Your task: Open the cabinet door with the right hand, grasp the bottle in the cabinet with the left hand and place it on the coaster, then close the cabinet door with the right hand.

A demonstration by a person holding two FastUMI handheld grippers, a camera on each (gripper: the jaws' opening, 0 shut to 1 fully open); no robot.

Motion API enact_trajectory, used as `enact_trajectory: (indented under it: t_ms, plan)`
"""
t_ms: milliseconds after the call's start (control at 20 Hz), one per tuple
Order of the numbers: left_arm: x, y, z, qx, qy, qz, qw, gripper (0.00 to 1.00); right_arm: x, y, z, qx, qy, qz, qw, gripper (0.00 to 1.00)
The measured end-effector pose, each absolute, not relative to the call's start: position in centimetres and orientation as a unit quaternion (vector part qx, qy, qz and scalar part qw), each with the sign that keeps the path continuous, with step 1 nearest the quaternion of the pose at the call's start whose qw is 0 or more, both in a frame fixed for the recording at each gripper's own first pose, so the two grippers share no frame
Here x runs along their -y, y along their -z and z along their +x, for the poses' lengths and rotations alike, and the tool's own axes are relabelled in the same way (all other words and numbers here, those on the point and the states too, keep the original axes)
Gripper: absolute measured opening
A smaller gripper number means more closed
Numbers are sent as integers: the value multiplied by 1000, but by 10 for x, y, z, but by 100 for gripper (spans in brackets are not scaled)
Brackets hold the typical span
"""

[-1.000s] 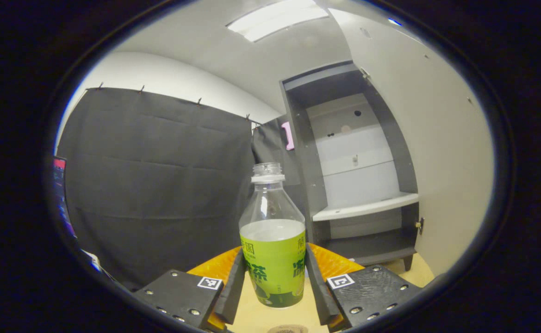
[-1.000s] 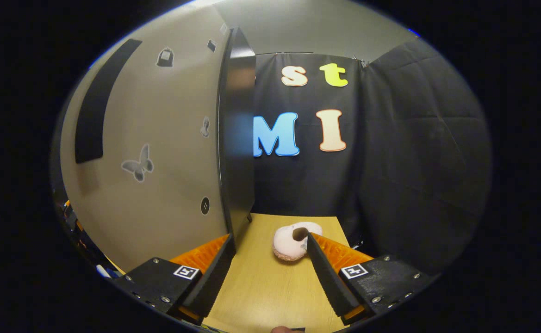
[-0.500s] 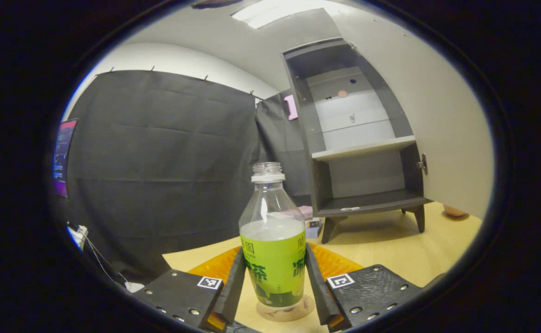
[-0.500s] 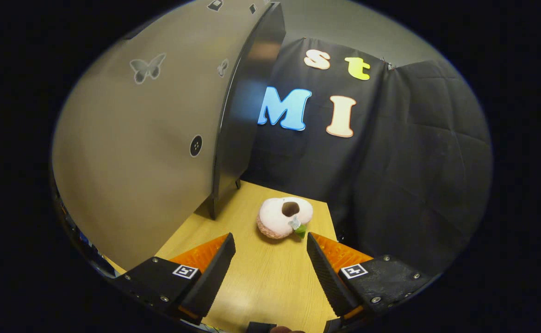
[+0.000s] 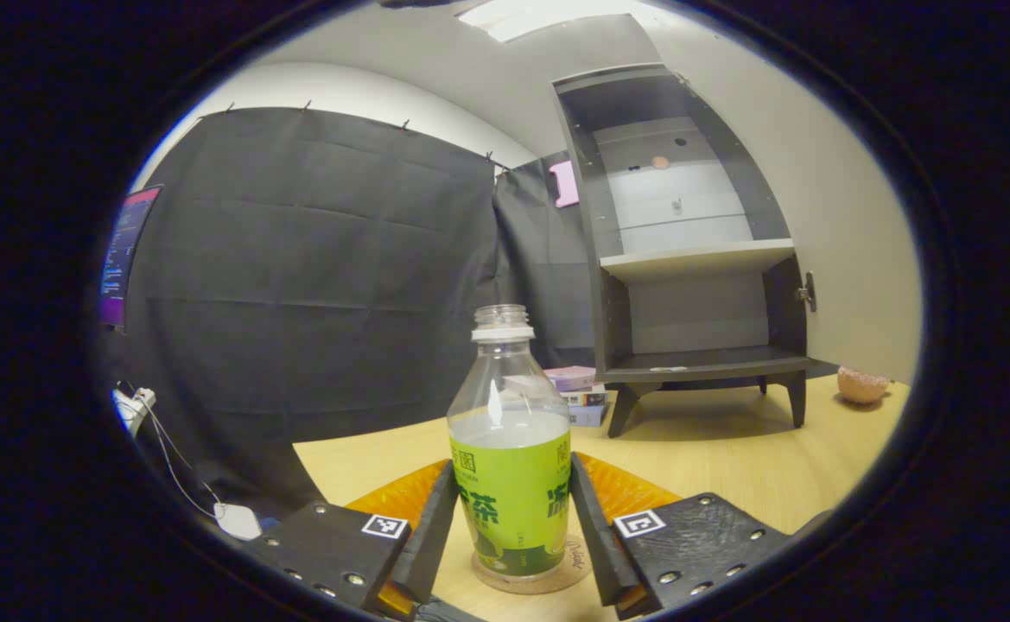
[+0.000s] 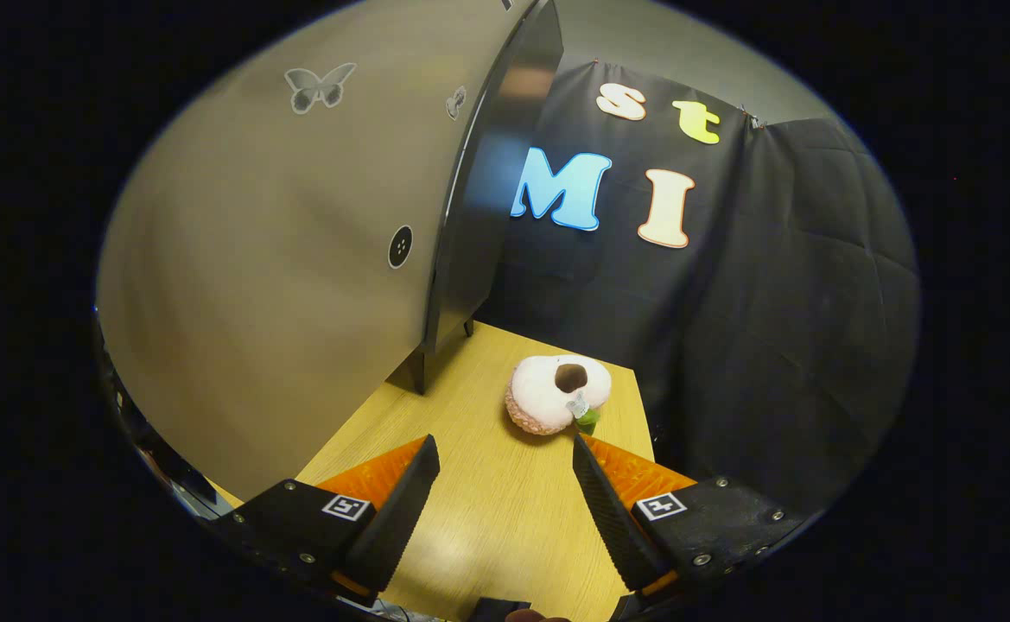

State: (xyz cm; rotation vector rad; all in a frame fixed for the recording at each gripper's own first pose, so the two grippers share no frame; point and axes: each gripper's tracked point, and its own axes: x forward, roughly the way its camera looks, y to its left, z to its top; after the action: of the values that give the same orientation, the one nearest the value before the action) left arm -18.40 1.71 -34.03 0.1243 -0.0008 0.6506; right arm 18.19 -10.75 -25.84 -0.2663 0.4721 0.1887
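My left gripper clamps the uncapped bottle on the coaster, right gripper open; a jerky release could spill it.

A bright ceiling light glares at the top of the left gripper view, and the cabinet casts a soft shadow on the table. The right gripper view is dimmer. Straight edges bow toward the rim.

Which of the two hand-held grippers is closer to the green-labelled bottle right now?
The left. The left hand-held gripper has a finger on each side of the bottle, which stands on the coaster. The right hand-held gripper hangs open over the table beside the cabinet door.
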Motion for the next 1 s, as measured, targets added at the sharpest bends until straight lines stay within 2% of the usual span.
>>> enact_trajectory:
  t_ms: [50,550,700,1000]
  plan:
    - [-16,338,-183,2,-316,62,947,72,108,261,181,-235,-92,-131,959,96]
    - [-14,299,-184,22,-298,57,953,72,112,266,179,-245,-84,-121,958,96]
    - [-14,295,-185,3,-298,47,953,73,110,260,175,-237,-91,-113,961,96]
    - [-1,246,-183,10,-276,56,960,72,115,243,170,-215,-92,-104,967,96]
